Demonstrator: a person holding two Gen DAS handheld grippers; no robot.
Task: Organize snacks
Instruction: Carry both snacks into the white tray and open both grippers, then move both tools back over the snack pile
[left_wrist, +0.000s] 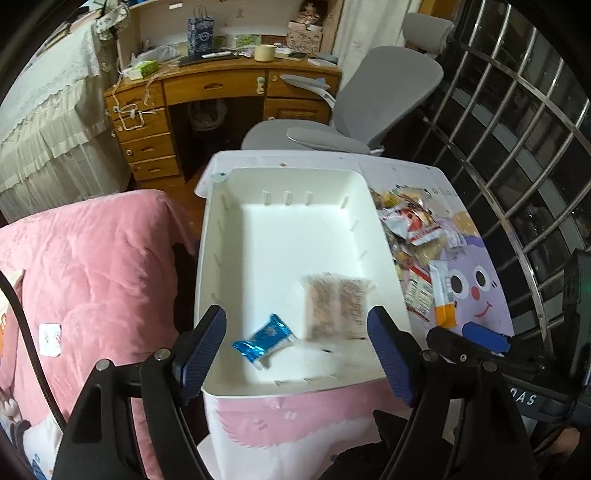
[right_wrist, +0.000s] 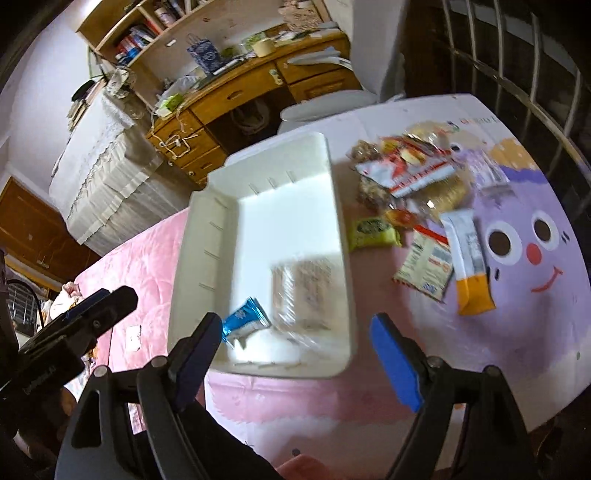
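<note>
Below left hand-held gripper (left_wrist: 295, 350) (open): blue packet (left_wrist: 264, 338).

- One white tray (right_wrist: 343, 221)
- Two snack packets inside it: one blue wrapper (right_wrist: 245, 320), one clear pack of brown bars (right_wrist: 301, 291)
- One heap of loose snacks (right_wrist: 410, 173) beside the tray, too jumbled to count
- Two grippers: left gripper (left_wrist: 295, 350), right gripper (right_wrist: 295, 354)

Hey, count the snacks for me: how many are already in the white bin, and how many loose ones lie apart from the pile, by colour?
In the white bin:
Blue packet: 1
Clear pack of brown bars: 1
Loose beside the pile, itself too jumbled to count:
Yellow-green packet: 1
White and orange bar: 1
Cream printed packet: 1
Total: 5
</note>
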